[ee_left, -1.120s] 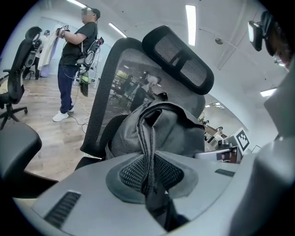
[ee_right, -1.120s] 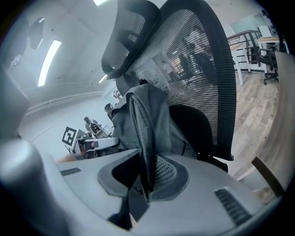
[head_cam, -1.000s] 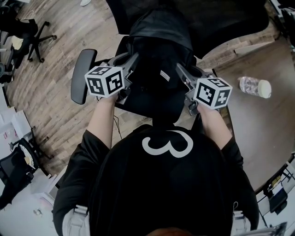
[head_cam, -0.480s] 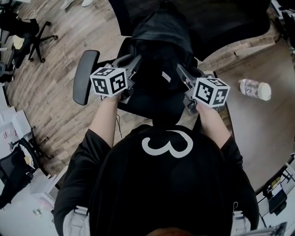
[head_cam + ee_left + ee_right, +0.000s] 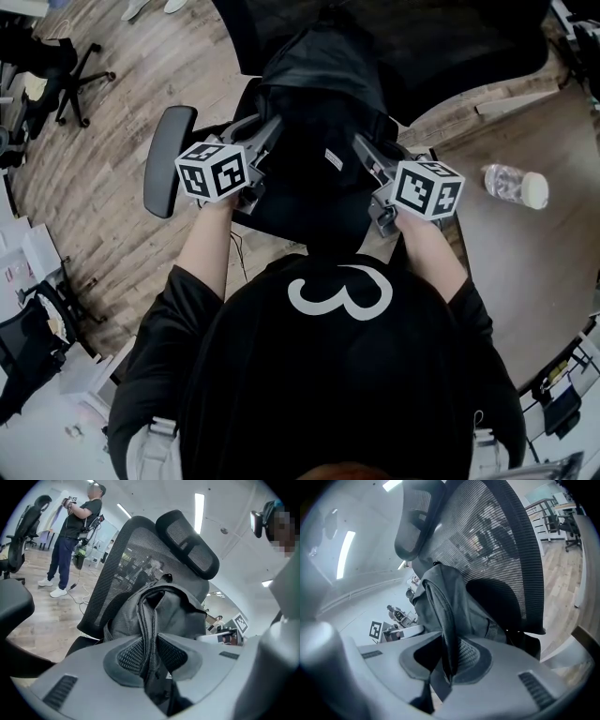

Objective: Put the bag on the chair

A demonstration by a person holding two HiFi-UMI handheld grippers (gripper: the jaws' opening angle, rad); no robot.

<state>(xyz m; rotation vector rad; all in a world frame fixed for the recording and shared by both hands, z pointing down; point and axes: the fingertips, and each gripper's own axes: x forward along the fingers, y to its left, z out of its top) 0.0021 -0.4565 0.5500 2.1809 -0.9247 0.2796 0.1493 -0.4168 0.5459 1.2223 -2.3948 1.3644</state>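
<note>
A black backpack [image 5: 319,103] stands on the seat of a black mesh office chair [image 5: 171,159] and leans against its backrest. My left gripper [image 5: 270,129] holds the bag's left side and my right gripper [image 5: 361,145] its right side. In the left gripper view the pads [image 5: 133,654] pinch a zipped fold of the grey bag [image 5: 176,611]. The left jaws have just eased a little wider, with the fabric still squeezed between them. In the right gripper view the gripper [image 5: 449,660] is shut on a fold of the bag [image 5: 440,592] in front of the mesh backrest [image 5: 497,541].
A plastic water bottle [image 5: 516,185] lies on the round brown table [image 5: 544,281] at the right. Other office chairs [image 5: 56,66] stand on the wood floor at the far left. A person [image 5: 75,531] stands beyond the chair in the left gripper view.
</note>
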